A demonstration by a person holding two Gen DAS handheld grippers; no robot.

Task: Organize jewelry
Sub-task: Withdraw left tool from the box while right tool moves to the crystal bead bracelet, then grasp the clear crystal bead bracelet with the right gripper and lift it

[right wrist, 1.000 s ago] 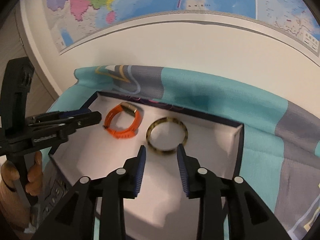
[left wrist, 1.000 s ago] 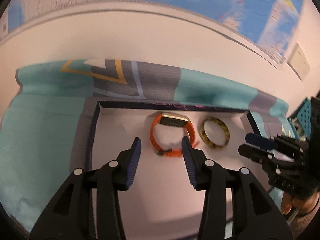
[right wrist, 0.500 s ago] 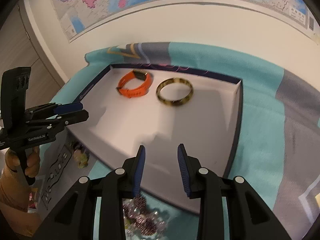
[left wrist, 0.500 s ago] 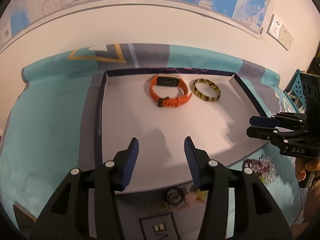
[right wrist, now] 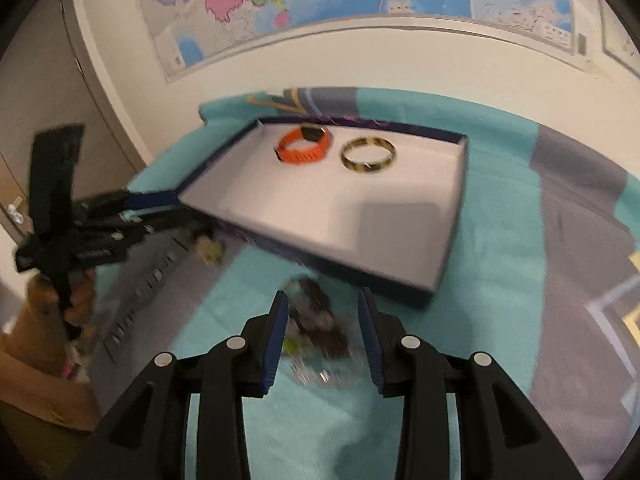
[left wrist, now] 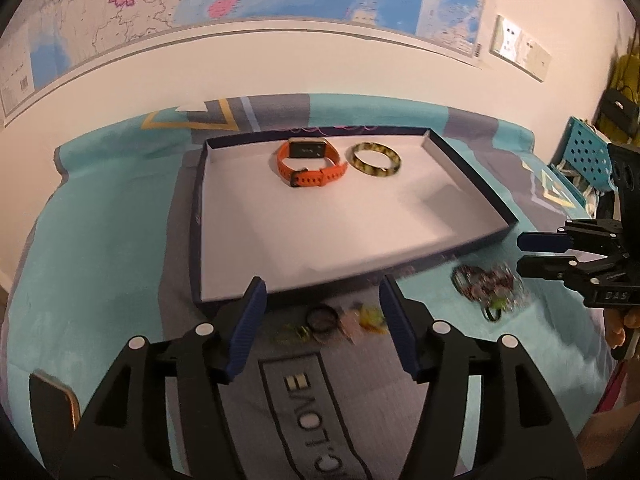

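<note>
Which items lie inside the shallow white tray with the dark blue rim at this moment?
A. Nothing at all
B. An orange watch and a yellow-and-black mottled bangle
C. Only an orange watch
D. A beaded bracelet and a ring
B: the orange watch and the yellow-and-black mottled bangle lie side by side at the far end of the shallow white tray; the other small pieces lie outside it on the cloth.

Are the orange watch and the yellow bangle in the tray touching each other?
Apart. The right wrist view shows a strip of white tray floor between the orange watch and the yellow bangle. In the left wrist view they sit closer, nearly meeting.
</note>
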